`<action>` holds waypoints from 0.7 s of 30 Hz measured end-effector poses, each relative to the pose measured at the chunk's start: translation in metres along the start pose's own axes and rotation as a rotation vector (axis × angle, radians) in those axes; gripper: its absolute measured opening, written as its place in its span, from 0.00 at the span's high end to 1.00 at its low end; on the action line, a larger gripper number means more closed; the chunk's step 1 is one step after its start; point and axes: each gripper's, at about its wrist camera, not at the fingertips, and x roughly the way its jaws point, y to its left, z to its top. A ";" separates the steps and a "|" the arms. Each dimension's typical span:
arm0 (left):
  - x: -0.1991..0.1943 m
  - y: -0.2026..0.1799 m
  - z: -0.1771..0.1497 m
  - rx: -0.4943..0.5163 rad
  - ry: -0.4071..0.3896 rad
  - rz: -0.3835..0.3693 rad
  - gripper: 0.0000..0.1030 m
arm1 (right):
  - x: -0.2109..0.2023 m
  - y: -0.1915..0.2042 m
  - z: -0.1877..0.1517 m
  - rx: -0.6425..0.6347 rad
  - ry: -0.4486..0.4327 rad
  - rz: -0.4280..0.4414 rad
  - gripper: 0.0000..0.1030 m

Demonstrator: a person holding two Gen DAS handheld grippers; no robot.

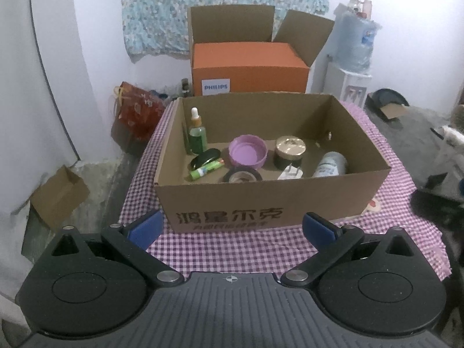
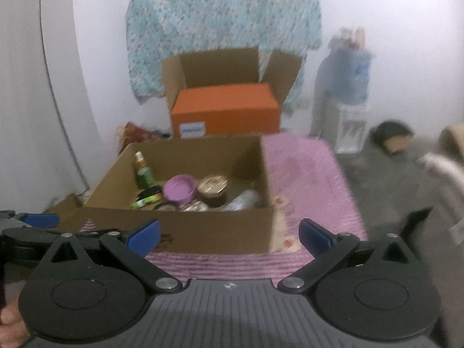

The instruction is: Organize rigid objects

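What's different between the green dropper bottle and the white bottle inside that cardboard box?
The green dropper bottle stands upright in the box's far-left corner; the white bottle lies on its side near the right wall. The green one is see-through with a white dropper top, while the white one is opaque with a printed label. The green one looks slimmer. Both sit inside the same open cardboard box.

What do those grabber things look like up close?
Both look alike. The left gripper and right gripper each have two blue pads on black hinged arms with silver pins. Behind sit two round black discs and a grey ribbed body with a small crosshair mark. No cables show.
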 end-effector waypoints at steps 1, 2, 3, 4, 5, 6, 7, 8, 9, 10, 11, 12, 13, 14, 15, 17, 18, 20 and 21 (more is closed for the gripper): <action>0.002 0.001 0.001 -0.002 0.003 -0.003 0.00 | 0.006 0.001 0.000 0.010 0.017 0.014 0.00; 0.004 0.001 0.002 -0.006 0.004 -0.008 0.00 | 0.013 0.002 0.000 0.017 0.032 0.018 0.00; 0.006 0.002 0.002 -0.009 0.004 -0.013 0.00 | 0.018 0.004 0.000 0.017 0.042 0.014 0.00; 0.008 0.003 0.003 -0.011 0.005 -0.018 0.00 | 0.022 0.005 0.000 0.013 0.047 0.007 0.00; 0.010 0.004 0.004 -0.013 0.005 -0.021 0.00 | 0.026 0.007 0.001 0.006 0.051 0.001 0.00; 0.012 0.004 0.005 -0.015 0.006 -0.021 0.00 | 0.030 0.008 0.001 0.000 0.055 -0.003 0.00; 0.014 0.004 0.006 -0.015 0.006 -0.022 0.00 | 0.032 0.009 0.002 -0.003 0.059 -0.005 0.00; 0.015 0.004 0.007 -0.015 0.007 -0.021 0.00 | 0.036 0.010 0.002 -0.005 0.064 -0.006 0.00; 0.017 0.004 0.008 -0.017 0.009 -0.014 0.00 | 0.040 0.010 0.003 -0.005 0.068 -0.006 0.00; 0.018 0.004 0.009 -0.018 0.008 -0.010 0.00 | 0.044 0.009 0.004 -0.005 0.071 -0.005 0.00; 0.019 0.005 0.010 -0.019 0.008 -0.010 0.00 | 0.047 0.008 0.004 -0.005 0.075 -0.008 0.00; 0.021 0.006 0.010 -0.021 0.008 -0.012 0.00 | 0.050 0.007 0.005 -0.006 0.079 -0.013 0.00; 0.021 0.007 0.011 -0.024 0.006 -0.014 0.00 | 0.052 0.006 0.005 -0.007 0.083 -0.018 0.00; 0.022 0.007 0.011 -0.026 0.005 -0.015 0.00 | 0.055 0.005 0.005 -0.004 0.090 -0.021 0.00; 0.023 0.007 0.012 -0.026 0.006 -0.015 0.00 | 0.058 0.003 0.006 0.001 0.095 -0.019 0.00; 0.025 0.007 0.013 -0.025 0.008 -0.013 0.00 | 0.062 0.001 0.006 0.009 0.104 -0.013 0.00; 0.026 0.006 0.013 -0.025 0.010 -0.011 0.00 | 0.064 0.000 0.007 0.009 0.105 -0.012 0.00; 0.027 0.005 0.014 -0.022 0.010 -0.007 0.00 | 0.066 -0.001 0.007 0.008 0.107 -0.013 0.00; 0.027 0.005 0.014 -0.021 0.011 -0.004 0.00 | 0.066 -0.001 0.007 0.009 0.109 -0.012 0.00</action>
